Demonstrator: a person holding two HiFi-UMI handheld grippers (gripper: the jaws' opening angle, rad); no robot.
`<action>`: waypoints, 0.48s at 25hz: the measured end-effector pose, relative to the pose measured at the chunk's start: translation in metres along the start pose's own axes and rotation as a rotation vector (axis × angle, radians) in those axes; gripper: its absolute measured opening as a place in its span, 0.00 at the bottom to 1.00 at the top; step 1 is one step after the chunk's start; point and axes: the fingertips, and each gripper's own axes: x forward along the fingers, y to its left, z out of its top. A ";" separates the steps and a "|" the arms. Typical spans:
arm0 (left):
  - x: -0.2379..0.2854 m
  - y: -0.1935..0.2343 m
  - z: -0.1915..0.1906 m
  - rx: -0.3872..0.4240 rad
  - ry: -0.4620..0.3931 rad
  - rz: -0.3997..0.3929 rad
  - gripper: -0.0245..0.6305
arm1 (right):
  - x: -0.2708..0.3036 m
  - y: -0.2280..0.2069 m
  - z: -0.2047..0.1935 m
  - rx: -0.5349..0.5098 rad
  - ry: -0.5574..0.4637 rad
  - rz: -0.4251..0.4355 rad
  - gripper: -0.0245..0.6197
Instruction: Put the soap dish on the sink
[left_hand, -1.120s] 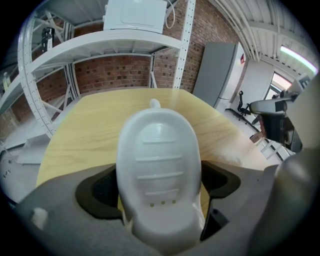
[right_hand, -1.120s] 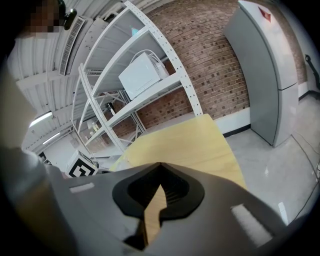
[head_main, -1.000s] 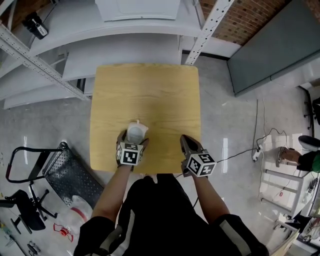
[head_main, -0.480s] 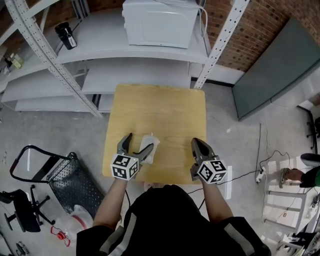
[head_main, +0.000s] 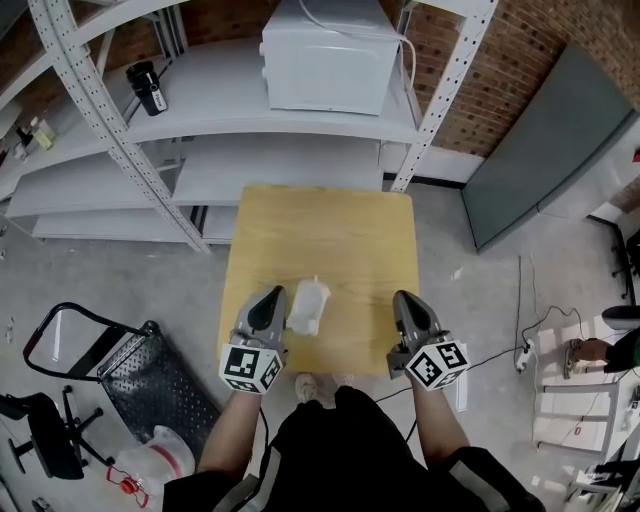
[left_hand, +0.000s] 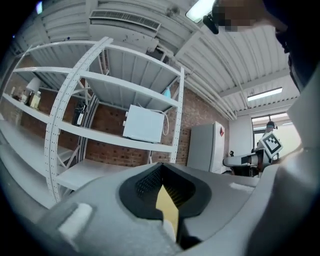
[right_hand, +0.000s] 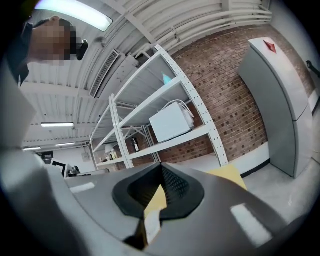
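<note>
White soap dish (head_main: 308, 306) lies beside left tongs (head_main: 268, 298).

The head view looks steeply down from above the desk (head_main: 330, 230), with the left hand-held gripper (head_main: 267, 305) and right hand-held gripper (head_main: 409, 308) low in frame. Both gripper views sit close behind their jaws, facing level. All three views share the shelves (head_main: 250, 125) and white box (head_main: 325, 55).

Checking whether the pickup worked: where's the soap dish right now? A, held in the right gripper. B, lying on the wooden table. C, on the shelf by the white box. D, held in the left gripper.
B: the soap dish lies on the wooden table, beside the left gripper, whose jaws have just closed with nothing between them.
</note>
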 end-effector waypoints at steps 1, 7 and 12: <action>-0.004 -0.001 0.005 -0.002 -0.021 -0.003 0.04 | -0.003 0.005 0.001 -0.013 -0.010 0.005 0.05; -0.030 -0.022 0.005 0.013 -0.032 0.015 0.03 | -0.031 0.002 -0.004 -0.058 -0.021 0.020 0.05; -0.045 -0.046 0.006 0.030 -0.060 0.071 0.04 | -0.071 -0.019 0.012 -0.074 -0.058 0.037 0.05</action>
